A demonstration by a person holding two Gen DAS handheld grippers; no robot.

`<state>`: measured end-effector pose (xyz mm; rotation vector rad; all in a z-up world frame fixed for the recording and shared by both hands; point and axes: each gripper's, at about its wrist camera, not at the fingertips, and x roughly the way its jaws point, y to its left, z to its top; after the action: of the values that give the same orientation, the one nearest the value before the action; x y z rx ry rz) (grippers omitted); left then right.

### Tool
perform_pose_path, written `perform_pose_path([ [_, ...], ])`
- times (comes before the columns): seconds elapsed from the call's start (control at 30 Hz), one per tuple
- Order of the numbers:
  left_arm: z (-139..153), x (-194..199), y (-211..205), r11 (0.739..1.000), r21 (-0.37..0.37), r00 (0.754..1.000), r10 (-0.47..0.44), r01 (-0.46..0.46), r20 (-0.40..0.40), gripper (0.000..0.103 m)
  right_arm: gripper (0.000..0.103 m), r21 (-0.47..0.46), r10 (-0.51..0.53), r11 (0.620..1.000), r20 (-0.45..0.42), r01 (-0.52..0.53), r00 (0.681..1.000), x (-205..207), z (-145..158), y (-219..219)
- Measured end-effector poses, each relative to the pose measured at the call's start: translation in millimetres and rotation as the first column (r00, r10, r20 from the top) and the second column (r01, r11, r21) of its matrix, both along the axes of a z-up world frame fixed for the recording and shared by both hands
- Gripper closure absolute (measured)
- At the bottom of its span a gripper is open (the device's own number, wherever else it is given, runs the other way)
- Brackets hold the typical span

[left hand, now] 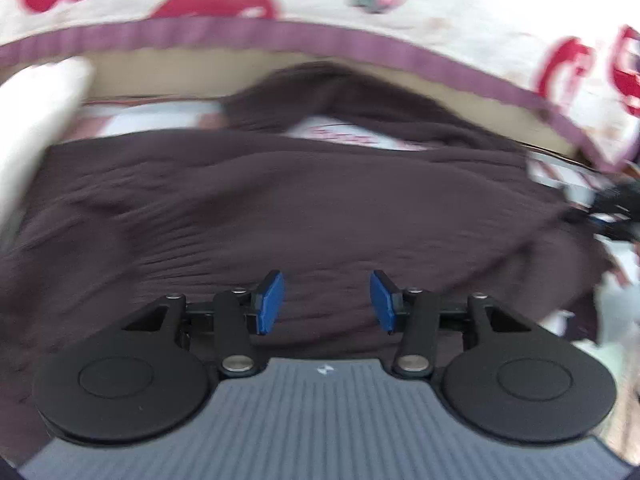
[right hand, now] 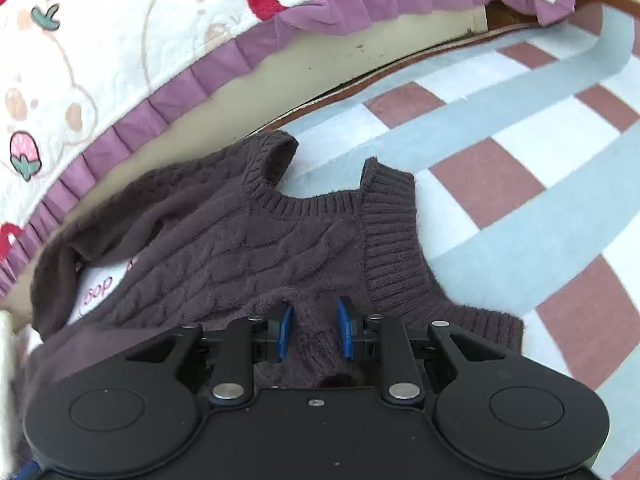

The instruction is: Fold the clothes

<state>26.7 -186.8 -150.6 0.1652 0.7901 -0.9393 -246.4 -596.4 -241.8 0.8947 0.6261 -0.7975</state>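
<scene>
Through the left wrist camera, badly blurred, I saw my left gripper [left hand: 326, 302] at the lower middle of the frame with its blue pads [left hand: 269, 303] set well apart and nothing pinched between them. Under and beyond them the dark brown sweater [left hand: 280, 208] spread across the middle of the frame. Along the top ran a white quilt [left hand: 460, 12] with red prints and a purple border.

Through the right wrist camera the picture was sharp. My right gripper [right hand: 314, 330] sat at the lower middle, its jaws narrow, with a raised fold of the sweater [right hand: 248, 240] standing between the pads; whether they pressed on it I could not tell. The sweater's ribbed neckline lay at the centre of the frame, on a checked rug [right hand: 500, 128] filling the right side. The quilt [right hand: 120, 40] filled the upper left.
</scene>
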Motion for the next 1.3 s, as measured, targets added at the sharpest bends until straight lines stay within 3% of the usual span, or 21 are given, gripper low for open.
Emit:
perform_pose_path([
  [0.07,1.6,-12.1,-12.0,0.996,-0.031,0.996,-0.084,0.084,-0.01,0.056,0.07,0.084,0.002,0.996,0.06,-0.007,0.998,-4.2,-3.4,-4.8],
  [0.13,2.3,-24.2,-27.3,0.984,-0.07,0.986,-0.164,0.162,-0.029,0.055,0.053,0.173,0.003,0.985,0.09,-0.019,0.996,-6.9,-10.6,-8.4],
  [0.23,-0.1,-39.0,-57.9,0.96,-0.106,0.961,-0.266,0.258,-0.073,0.052,0.051,0.275,-0.021,0.961,0.139,-0.018,0.99,-14.0,-19.4,-13.7],
  [0.4,-14.0,-58.8,-120.8,0.914,-0.098,0.903,-0.405,0.395,-0.142,0.049,0.049,0.404,-0.082,0.914,0.23,-0.019,0.97,-27.9,-30.9,-21.8],
  [0.53,-30.8,-57.9,-156.1,0.928,-0.084,0.906,-0.372,0.362,-0.204,0.047,0.047,0.495,-0.068,0.865,0.274,-0.08,0.959,-29.3,-37.4,-26.6],
  [0.6,-37.6,-51.4,-166.0,0.94,-0.097,0.905,-0.341,0.327,-0.253,0.046,0.044,0.518,0.008,0.838,0.303,-0.172,0.953,-23.1,-36.2,-29.0],
  [0.7,-45.7,-35.7,-169.5,0.95,-0.142,0.871,-0.311,0.278,-0.379,0.044,0.043,0.515,0.174,0.792,0.325,-0.328,0.93,-9.7,-29.1,-35.2],
  [0.73,-46.3,-34.5,-169.3,0.949,-0.154,0.865,-0.316,0.277,-0.389,0.045,0.043,0.483,0.243,0.794,0.303,-0.369,0.921,-5.2,-23.1,-37.0],
  [0.77,-46.9,-33.3,-169.0,0.947,-0.166,0.859,-0.32,0.276,-0.399,0.053,0.043,0.447,0.311,0.796,0.275,-0.407,0.91,-0.8,-16.7,-38.6],
  [0.8,-46.5,-35.1,-168.8,0.941,-0.17,0.854,-0.338,0.293,-0.396,0.068,0.043,0.409,0.375,0.8,0.23,-0.439,0.898,3.8,-10.5,-38.6],
  [0.83,-44.8,-40.3,-168.7,0.929,-0.166,0.849,-0.369,0.33,-0.378,0.094,0.043,0.379,0.439,0.794,0.184,-0.476,0.879,8.5,-7.9,-36.4],
  [0.93,-41.5,-49.3,-162.9,0.92,-0.179,0.842,-0.391,0.349,-0.371,0.094,0.043,0.309,0.612,0.741,0.056,-0.597,0.789,22.4,-4.8,-26.3],
  [1.0,-39.6,-54.4,-158.2,0.918,-0.191,0.839,-0.396,0.348,-0.373,0.094,0.041,0.28,0.703,0.674,0.039,-0.683,0.71,29.2,-8.8,-15.3],
  [1.07,-38.4,-53.7,-157.6,0.927,-0.178,0.857,-0.373,0.329,-0.356,0.091,0.041,0.264,0.759,0.616,0.054,-0.742,0.649,29.8,-7.4,-10.6],
  [1.13,-37.4,-51.0,-158.5,0.94,-0.156,0.88,-0.34,0.304,-0.333,0.086,0.041,0.279,0.785,0.575,0.077,-0.769,0.615,25.7,-5.5,-11.9],
  [1.2,-37.2,-47.6,-159.9,0.948,-0.161,0.894,-0.312,0.273,-0.323,0.072,0.041,0.294,0.795,0.551,0.098,-0.781,0.598,16.1,-4.5,-14.3],
  [1.27,-39.1,-43.8,-160.7,0.95,-0.203,0.893,-0.296,0.237,-0.34,0.057,0.042,0.316,0.79,0.547,0.114,-0.776,0.603,0.9,-7.0,-17.2],
  [1.3,-42.0,-42.9,-162.8,0.95,-0.211,0.886,-0.293,0.228,-0.359,0.054,0.043,0.319,0.776,0.557,0.13,-0.767,0.617,-2.1,-9.3,-18.6],
])
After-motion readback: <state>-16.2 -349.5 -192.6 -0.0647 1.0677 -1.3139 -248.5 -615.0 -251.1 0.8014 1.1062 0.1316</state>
